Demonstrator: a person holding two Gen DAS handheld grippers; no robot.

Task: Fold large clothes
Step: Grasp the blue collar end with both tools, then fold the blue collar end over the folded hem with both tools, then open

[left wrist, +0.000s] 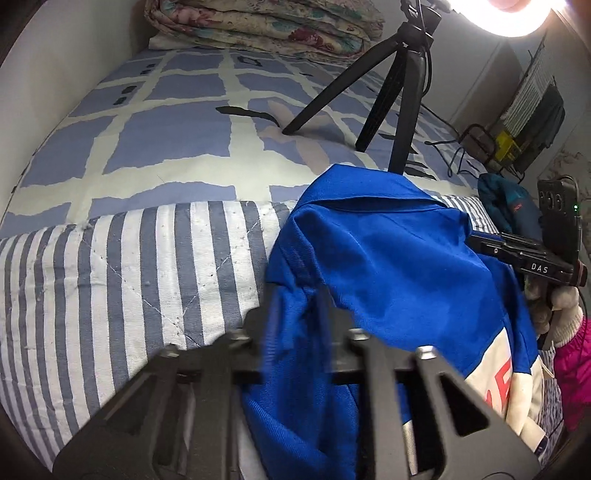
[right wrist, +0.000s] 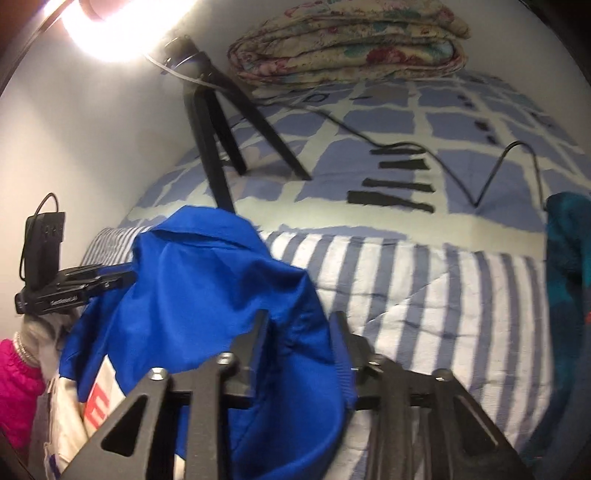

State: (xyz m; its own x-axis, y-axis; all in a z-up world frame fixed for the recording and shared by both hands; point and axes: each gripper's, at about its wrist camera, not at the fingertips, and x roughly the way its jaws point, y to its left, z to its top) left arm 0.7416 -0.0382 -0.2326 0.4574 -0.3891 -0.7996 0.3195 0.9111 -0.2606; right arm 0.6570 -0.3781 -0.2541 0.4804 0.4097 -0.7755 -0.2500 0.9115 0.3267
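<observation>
A bright blue jacket [left wrist: 388, 266] with a white panel and red letters [left wrist: 502, 384] lies bunched on the striped quilt [left wrist: 129, 277] at the bed's near edge. My left gripper [left wrist: 299, 299] is shut on a fold at its left side, with blue cloth between the fingers. In the right wrist view the jacket [right wrist: 192, 288] fills the gap of my right gripper [right wrist: 298, 328], which is shut on a bunch of it near a ribbed cuff. Each gripper also shows from the side in the other view: the right gripper [left wrist: 476, 242] and the left gripper [right wrist: 127, 277], tips buried in the blue cloth.
A black tripod [left wrist: 391, 103] with a glaring ring light [left wrist: 517, 14] stands on the checked sheet [left wrist: 166, 140] just behind the jacket. A folded floral quilt [left wrist: 258, 22] lies at the far end. A teal garment [right wrist: 569, 251] and a black cable [right wrist: 480, 184] lie to the right. A pink sleeve [left wrist: 572, 376] shows.
</observation>
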